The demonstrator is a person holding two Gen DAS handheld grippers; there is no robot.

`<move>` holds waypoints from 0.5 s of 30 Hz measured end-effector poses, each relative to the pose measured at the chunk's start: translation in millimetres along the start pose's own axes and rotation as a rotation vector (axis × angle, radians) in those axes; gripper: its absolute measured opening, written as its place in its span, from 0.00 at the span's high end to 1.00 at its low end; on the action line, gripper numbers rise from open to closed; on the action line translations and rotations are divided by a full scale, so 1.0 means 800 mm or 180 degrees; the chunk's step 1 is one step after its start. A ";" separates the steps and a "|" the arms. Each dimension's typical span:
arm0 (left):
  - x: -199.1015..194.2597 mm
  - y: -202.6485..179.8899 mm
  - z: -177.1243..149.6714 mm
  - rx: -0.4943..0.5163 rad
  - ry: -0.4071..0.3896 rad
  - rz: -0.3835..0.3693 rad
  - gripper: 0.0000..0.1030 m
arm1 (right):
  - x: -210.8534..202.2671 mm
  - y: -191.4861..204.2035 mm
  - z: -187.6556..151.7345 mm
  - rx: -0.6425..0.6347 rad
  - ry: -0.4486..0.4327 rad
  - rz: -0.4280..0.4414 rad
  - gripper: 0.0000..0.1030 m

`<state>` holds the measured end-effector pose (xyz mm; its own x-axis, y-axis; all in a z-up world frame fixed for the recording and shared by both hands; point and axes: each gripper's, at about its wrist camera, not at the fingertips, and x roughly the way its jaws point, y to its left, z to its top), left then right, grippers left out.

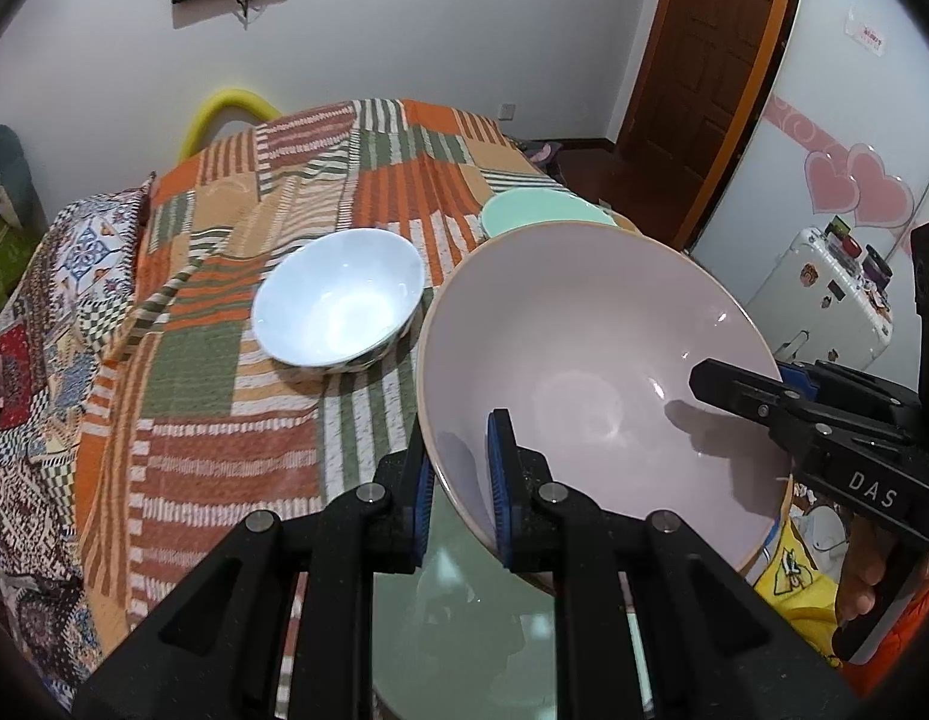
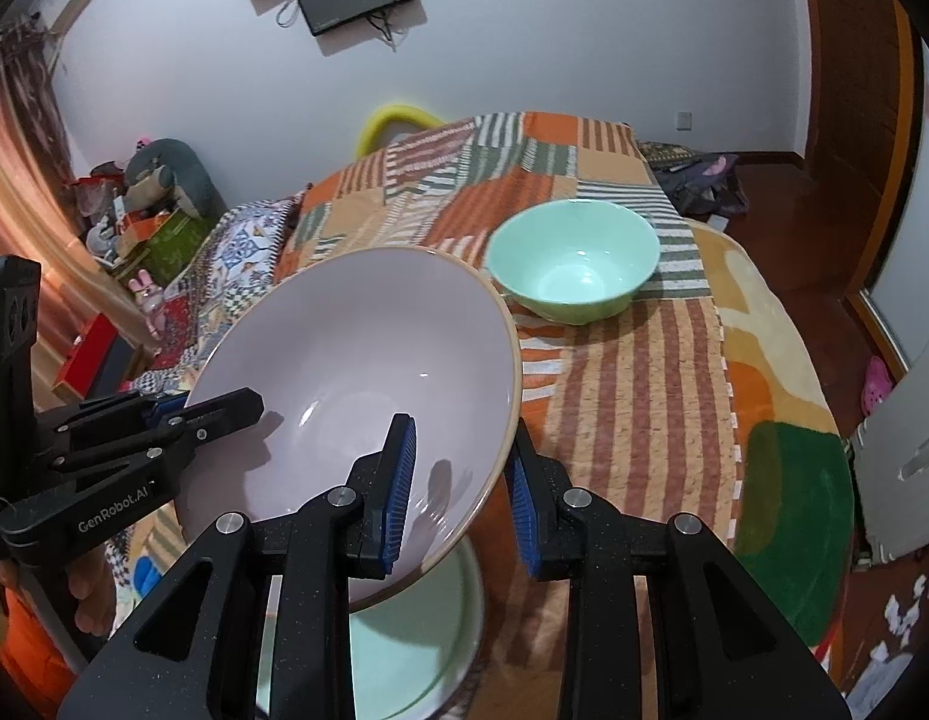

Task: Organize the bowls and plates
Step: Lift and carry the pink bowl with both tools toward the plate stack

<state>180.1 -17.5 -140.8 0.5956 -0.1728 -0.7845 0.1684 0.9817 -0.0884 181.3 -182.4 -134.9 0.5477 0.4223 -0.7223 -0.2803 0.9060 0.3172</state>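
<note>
A large pale lilac plate (image 1: 584, 372) with a tan rim is held tilted above a pale green plate (image 1: 464, 612) on the bed. My left gripper (image 1: 461, 492) is shut on its rim, one pad inside and one outside. My right gripper (image 2: 458, 498) straddles the opposite rim (image 2: 506, 420); its outer pad stands slightly off the plate. The lilac plate fills the left of the right wrist view (image 2: 356, 372), with the green plate (image 2: 404, 648) under it. A white bowl (image 1: 338, 297) and a mint green bowl (image 2: 572, 261) sit on the patchwork cover; the mint bowl also shows in the left wrist view (image 1: 542, 213).
The bed's patchwork cover (image 1: 224, 360) drops off at the left onto patterned pillows (image 1: 74, 276). A wooden door (image 1: 704, 72) and a white suitcase (image 1: 824, 300) stand to the right. Boxes and soft toys (image 2: 158, 204) crowd the floor at the left.
</note>
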 end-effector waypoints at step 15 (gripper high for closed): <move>-0.087 0.049 -0.051 -0.0287 -0.0159 0.0277 0.84 | -0.002 0.072 -0.015 -0.0310 -0.0041 0.0305 0.74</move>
<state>113.5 36.0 -114.8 0.6435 -0.0882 -0.7604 0.0445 0.9960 -0.0779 154.9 -131.1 -122.5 0.5247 0.5077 -0.6834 -0.4068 0.8547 0.3226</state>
